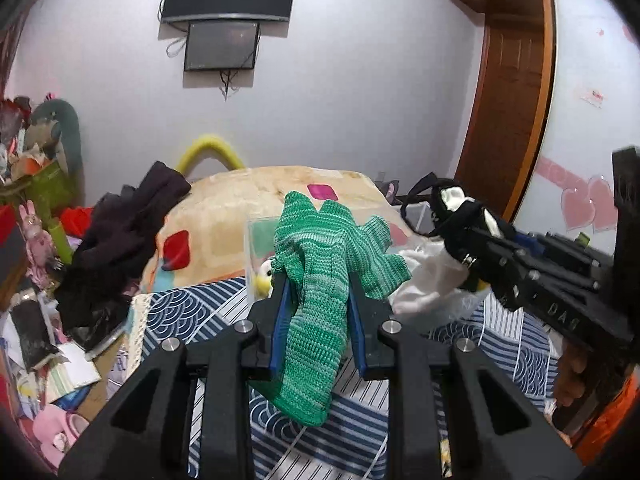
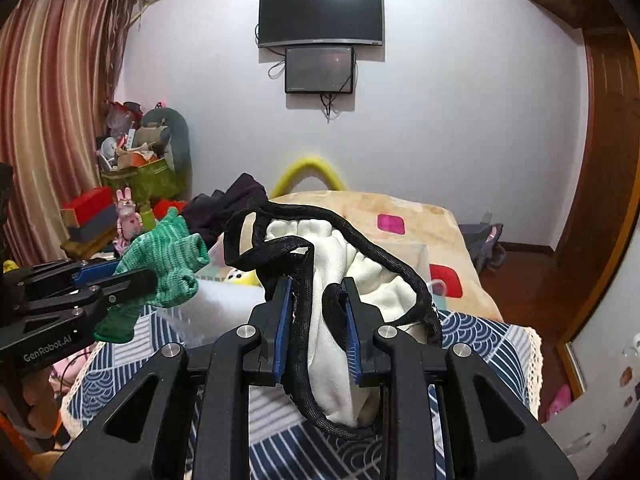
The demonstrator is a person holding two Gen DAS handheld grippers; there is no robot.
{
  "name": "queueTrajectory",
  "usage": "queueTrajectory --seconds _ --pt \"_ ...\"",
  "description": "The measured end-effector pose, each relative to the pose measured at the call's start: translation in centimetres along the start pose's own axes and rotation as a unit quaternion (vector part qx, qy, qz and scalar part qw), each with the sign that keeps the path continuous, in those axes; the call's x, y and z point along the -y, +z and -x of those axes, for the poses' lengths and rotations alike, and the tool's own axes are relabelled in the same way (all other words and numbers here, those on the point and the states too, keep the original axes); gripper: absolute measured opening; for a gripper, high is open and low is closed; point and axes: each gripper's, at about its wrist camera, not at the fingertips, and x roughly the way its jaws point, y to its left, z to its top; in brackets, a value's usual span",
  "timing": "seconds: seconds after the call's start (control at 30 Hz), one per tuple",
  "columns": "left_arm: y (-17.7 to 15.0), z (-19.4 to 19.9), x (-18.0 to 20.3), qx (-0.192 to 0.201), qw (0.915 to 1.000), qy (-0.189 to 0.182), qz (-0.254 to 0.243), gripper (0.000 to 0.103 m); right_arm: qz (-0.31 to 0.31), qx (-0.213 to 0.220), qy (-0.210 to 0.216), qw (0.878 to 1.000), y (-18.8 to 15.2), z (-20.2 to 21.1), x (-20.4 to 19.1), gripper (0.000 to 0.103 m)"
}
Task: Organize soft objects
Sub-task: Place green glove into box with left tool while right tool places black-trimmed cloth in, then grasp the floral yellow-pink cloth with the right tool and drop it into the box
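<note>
- Bed (image 2: 420, 216): we record a beige blanket with coloured squares over the far part; its right edge drops to open wood floor, while clutter crowds the left side.
- Patterned cloth (image 2: 492, 344): we list a navy-and-white cover with a lace border lying under both tools; bare room shows along its right edge.
- Dark clothes pile (image 1: 120, 240): we see it heaped at the bed's left edge, well apart from both tools.
- Clear box (image 1: 260, 240): we find it on the bed just beyond the tool tips, its walls upright, a yellow toy inside.
- White cloth with black strap (image 2: 332, 320): we note it raised off the cover, clamped in the right gripper (image 2: 316, 328); the strap loops loosely above the fingers.
- Green knitted glove (image 1: 324, 300): we note it lifted clear of the cover, pinched in the left gripper (image 1: 320, 320), jaws narrow; its fingers stand up, its cuff hangs down.
</note>
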Motion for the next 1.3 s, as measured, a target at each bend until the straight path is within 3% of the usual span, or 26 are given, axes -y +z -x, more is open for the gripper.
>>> queueTrajectory --seconds 0.27,0.37,0.47,0.6,0.77,0.9,1.03,1.3 --pt "1.5 -4.5 0.5 -0.041 0.9989 0.02 -0.009 0.025 0.005 -0.042 0.0 0.999 0.2 -3.3 -0.6 0.023" --pt "1.6 -5.9 0.6 -0.063 0.9977 0.021 -0.012 0.026 0.012 -0.057 -0.002 0.998 0.0 -4.0 -0.6 0.028" --pt "1.3 -6.7 0.6 -0.084 0.9962 0.019 -0.014 0.046 0.006 -0.074 -0.008 0.997 -0.6 -4.1 -0.4 0.042" --pt "0.8 -5.8 0.9 -0.072 0.9969 0.02 -0.025 0.057 0.003 -0.076 -0.011 0.997 -0.9 -3.0 0.3 0.063" --pt "0.7 -3.8 1.3 -0.05 0.998 0.015 -0.036 0.065 -0.002 -0.061 0.0 0.998 -0.7 -0.7 1.3 0.07" --pt "0.5 -1.3 1.8 -0.024 0.9986 0.017 -0.044 0.081 0.006 -0.045 -0.007 0.999 -0.6 1.0 1.5 0.083" --pt "-0.1 1.1 1.8 -0.004 0.999 0.018 -0.041 0.095 0.0 -0.03 0.003 1.0 -1.0 2.7 1.8 0.084" --pt "-3.8 4.4 1.5 -0.002 0.9987 0.019 -0.048 0.096 -0.008 -0.045 0.022 0.999 -4.3 4.2 1.8 0.084"
